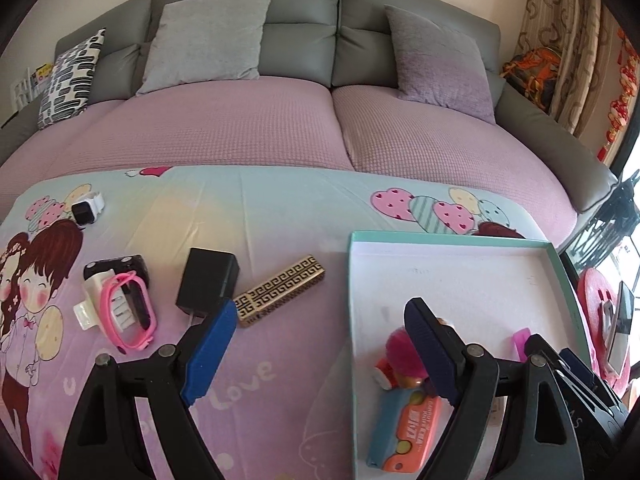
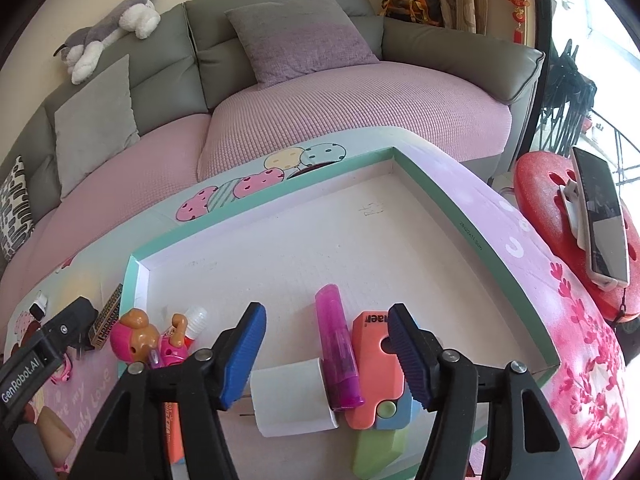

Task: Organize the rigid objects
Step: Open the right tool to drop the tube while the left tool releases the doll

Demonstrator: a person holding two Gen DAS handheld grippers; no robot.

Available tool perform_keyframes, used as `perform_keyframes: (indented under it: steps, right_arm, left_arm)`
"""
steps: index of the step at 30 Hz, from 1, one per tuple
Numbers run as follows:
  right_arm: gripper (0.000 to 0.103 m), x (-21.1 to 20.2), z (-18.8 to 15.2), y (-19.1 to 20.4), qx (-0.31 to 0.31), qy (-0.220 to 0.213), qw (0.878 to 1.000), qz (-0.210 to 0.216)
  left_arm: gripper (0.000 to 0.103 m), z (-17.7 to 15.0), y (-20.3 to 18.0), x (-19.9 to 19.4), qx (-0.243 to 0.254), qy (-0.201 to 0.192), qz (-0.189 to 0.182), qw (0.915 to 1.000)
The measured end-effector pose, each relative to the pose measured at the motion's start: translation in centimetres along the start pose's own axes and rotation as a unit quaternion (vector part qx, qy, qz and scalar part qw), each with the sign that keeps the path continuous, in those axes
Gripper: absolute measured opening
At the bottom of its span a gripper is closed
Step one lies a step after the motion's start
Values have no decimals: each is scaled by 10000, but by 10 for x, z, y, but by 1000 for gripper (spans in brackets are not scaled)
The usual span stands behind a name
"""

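Note:
My left gripper is open over the cartoon-print cloth, with nothing between its blue pads. A gold-and-black patterned box and a black adapter lie just past its left finger. Further left are a pink watch band and a white smartwatch. My right gripper stands open inside the teal-rimmed tray. A pink marker, a white charger and an orange-and-blue case lie between its fingers, untouched by the pads. A pink round toy sits in the tray's left corner.
A grey sofa with a pink cover and cushions runs behind the table. A red stool bearing a phone stands right of the table edge. The far half of the tray floor is bare.

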State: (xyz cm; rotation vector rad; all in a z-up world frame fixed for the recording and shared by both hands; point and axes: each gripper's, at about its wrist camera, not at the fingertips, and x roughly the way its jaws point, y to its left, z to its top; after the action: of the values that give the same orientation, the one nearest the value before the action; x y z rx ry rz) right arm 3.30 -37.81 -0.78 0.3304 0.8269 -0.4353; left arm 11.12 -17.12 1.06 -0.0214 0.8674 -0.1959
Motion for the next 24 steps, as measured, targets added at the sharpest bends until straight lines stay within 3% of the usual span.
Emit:
perform_keyframes:
  steps: [4,13,24]
  right_arm:
    - [75,0,0,7,-96,-12,9999,34]
    - [101,-3,-1,21,-336,-134,9993,-25]
    - [103,-10,-2,42,-599,-360,9975,-127]
  left_arm:
    - [87,-2,15,1,-65,-21,271,9996]
    - [87,-4,46,3,-347,1,612,9975]
    - [87,-4,87,-9,-825,-94,731,9939]
